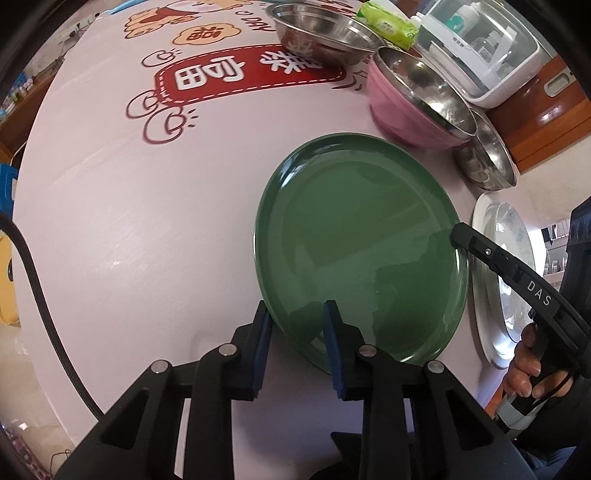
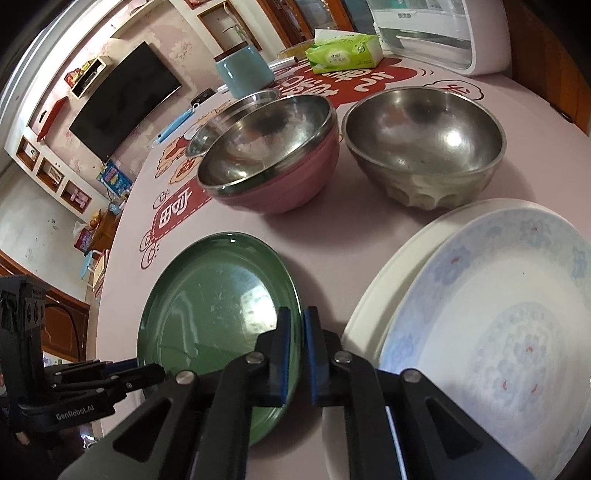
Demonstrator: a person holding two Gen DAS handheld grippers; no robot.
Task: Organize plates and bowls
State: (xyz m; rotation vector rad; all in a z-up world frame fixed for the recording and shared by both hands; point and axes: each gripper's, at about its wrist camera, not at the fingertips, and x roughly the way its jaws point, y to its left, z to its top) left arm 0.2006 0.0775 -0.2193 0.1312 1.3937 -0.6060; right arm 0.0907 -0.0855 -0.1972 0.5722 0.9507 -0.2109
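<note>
**A:** Where was the green plate (image 1: 358,236)?

**B:** Flat on the pink tablecloth (image 1: 129,240), near the front edge of the table. A white flowered plate (image 2: 498,332) lay just to its right, resting on a larger plain white plate (image 2: 373,295).

**A:** And the left gripper (image 1: 295,306)?

**B:** It pointed steeply down at the plate's near-left rim. Its blue-padded fingers (image 1: 334,343) stood close, one outside the rim and one over the inside, pinching the edge between them.

**A:** What about the right gripper (image 2: 298,312)?

**B:** It sat on the plate's right rim, with its pads drawn almost together and nipping that thin edge. From the left camera, its black finger tip met the same rim, and a person's hand (image 1: 528,365) was wrapped around its handle.

**A:** So both held the same plate?

**B:** Yes, from opposite sides. I could not tell whether the plate had left the cloth.

**A:** And the bowls?

**B:** They were farther back. A pink bowl (image 2: 291,184) with a steel liner stood behind the green plate, and a dimpled steel bowl (image 2: 424,147) stood to its right, close but apart. A shallow steel basin (image 1: 325,33) lay beyond the pink bowl on the left, and a green tissue pack (image 2: 343,51) farther off still.
</note>
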